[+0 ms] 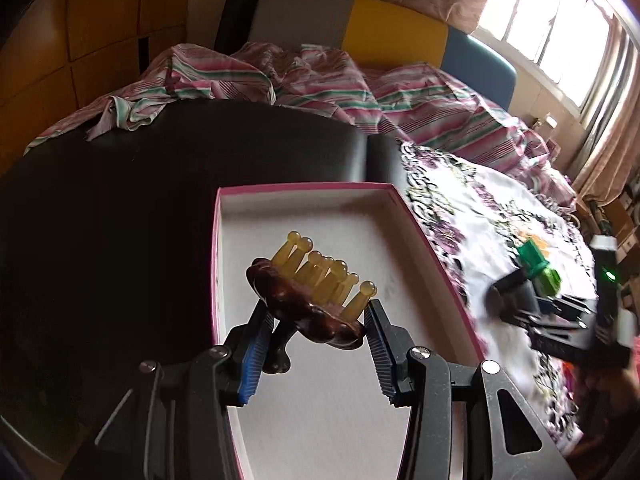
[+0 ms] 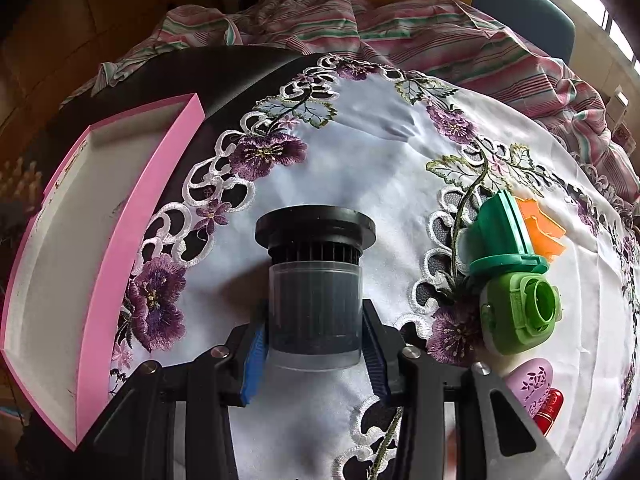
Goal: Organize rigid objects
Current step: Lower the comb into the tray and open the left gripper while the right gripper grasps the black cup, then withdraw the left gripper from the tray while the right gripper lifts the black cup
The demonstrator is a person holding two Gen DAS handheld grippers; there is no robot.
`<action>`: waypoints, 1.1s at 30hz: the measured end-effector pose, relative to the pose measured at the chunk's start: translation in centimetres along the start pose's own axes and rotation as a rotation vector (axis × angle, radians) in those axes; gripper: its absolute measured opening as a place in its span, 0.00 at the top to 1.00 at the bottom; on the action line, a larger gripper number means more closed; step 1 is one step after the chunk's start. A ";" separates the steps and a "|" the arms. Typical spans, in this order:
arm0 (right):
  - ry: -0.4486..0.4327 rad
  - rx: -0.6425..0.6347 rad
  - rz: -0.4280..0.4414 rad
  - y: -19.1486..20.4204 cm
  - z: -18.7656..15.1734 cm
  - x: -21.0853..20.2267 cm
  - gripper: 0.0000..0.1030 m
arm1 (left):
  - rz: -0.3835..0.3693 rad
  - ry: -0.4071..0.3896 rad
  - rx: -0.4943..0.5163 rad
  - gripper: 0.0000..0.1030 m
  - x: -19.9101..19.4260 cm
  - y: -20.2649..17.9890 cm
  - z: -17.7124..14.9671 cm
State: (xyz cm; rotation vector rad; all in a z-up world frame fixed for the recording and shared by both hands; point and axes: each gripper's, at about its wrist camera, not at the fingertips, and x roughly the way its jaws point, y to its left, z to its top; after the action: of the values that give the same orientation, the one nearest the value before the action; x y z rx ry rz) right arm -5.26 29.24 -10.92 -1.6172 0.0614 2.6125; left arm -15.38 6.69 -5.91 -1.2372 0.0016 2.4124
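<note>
My left gripper [image 1: 320,314] is shut on a dark brown scalp massager [image 1: 304,312] with yellow ball-tipped prongs [image 1: 328,276], held above the white floor of the pink-rimmed box [image 1: 424,240]. My right gripper [image 2: 314,322] is shut on a black pleated filter in a clear cylinder [image 2: 314,300] with a black flange at its far end, over the embroidered white cloth [image 2: 380,152]. In the left wrist view the right gripper [image 1: 516,300] appears blurred at the right with the filter.
The pink box [image 2: 140,208] lies left of the cloth on a black table [image 1: 120,208]. Right of the filter lie a dark green and orange piece [image 2: 508,232], a light green cap [image 2: 524,312], a lilac item [image 2: 528,388] and a red item [image 2: 552,408]. Striped bedding [image 1: 360,92] lies beyond.
</note>
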 end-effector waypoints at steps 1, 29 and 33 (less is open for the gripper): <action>0.000 0.001 0.001 0.0 0.0 0.0 0.59 | 0.007 0.004 -0.002 0.54 0.6 0.2 0.5; -0.006 -0.010 -0.015 0.3 0.0 -0.3 0.59 | 0.141 -0.049 -0.039 0.37 -1.7 0.7 -2.8; -0.008 -0.011 -0.017 0.3 -0.1 -0.4 0.59 | 0.152 -0.059 -0.020 0.37 -3.3 -0.5 -4.2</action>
State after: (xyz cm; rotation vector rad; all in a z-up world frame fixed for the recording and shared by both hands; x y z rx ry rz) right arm -5.01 28.90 -10.65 -1.6032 0.0330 2.6109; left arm -10.27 5.07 -5.77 -1.2141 0.0553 2.5840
